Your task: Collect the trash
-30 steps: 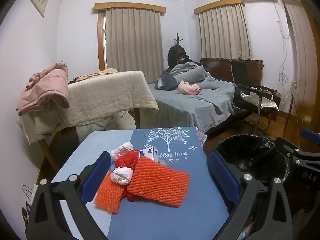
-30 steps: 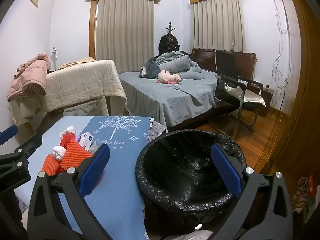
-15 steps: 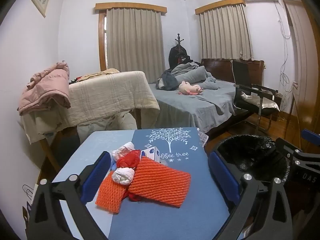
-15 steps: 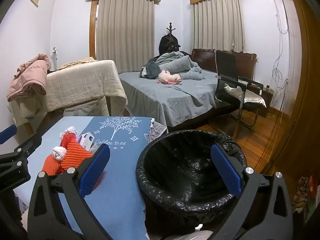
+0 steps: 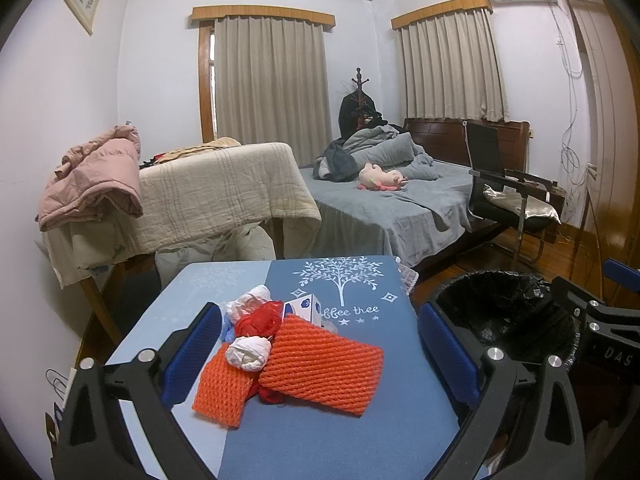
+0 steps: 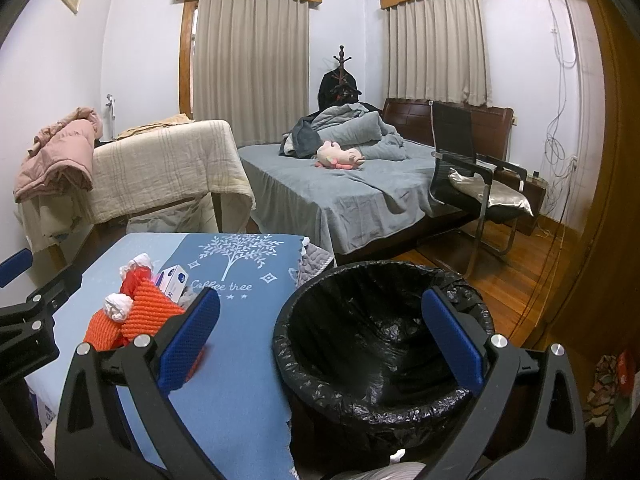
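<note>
Left wrist view, trash pile [image 5: 288,356] between spread left claw [image 5: 320,348] fingers

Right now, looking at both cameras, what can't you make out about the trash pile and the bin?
- Bin bottom: right view, black liner folds and the near rim hide it.
- Bin in left view: the right claw's frame cuts it off.
- Small box: both views, print too small; orange net covers its base.
- Pile's near side: right view, the right claw's left finger blocks it.
</note>
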### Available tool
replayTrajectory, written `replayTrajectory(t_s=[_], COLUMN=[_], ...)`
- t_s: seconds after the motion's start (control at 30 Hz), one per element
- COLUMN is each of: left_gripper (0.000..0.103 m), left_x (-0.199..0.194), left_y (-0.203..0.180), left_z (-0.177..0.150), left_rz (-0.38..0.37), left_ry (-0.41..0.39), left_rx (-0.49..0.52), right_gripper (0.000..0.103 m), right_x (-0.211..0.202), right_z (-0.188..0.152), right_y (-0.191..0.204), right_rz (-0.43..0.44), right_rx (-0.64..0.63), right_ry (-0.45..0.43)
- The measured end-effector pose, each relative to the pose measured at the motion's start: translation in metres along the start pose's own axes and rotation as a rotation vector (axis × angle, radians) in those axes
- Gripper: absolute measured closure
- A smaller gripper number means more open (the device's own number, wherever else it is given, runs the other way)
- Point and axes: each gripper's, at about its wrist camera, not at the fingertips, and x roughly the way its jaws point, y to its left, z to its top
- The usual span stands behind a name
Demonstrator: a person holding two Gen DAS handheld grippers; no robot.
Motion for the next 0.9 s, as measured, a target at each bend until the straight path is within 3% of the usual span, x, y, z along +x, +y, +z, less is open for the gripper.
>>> replayTrajectory(t_s=[0.9], left_gripper=[0.006], left_x=[-0.0001], left_y=[-0.0003], left_z=[-0.0002], left_rz=[0.001], left_ry=[-0.002], left_rx=[0.000], right_gripper=[0.005], right_x=[0.0024], right_z=[-0.0017], right_y=[0.0007], right_rz=[-0.001], right_rx=[0.000], right_ry=[0.000])
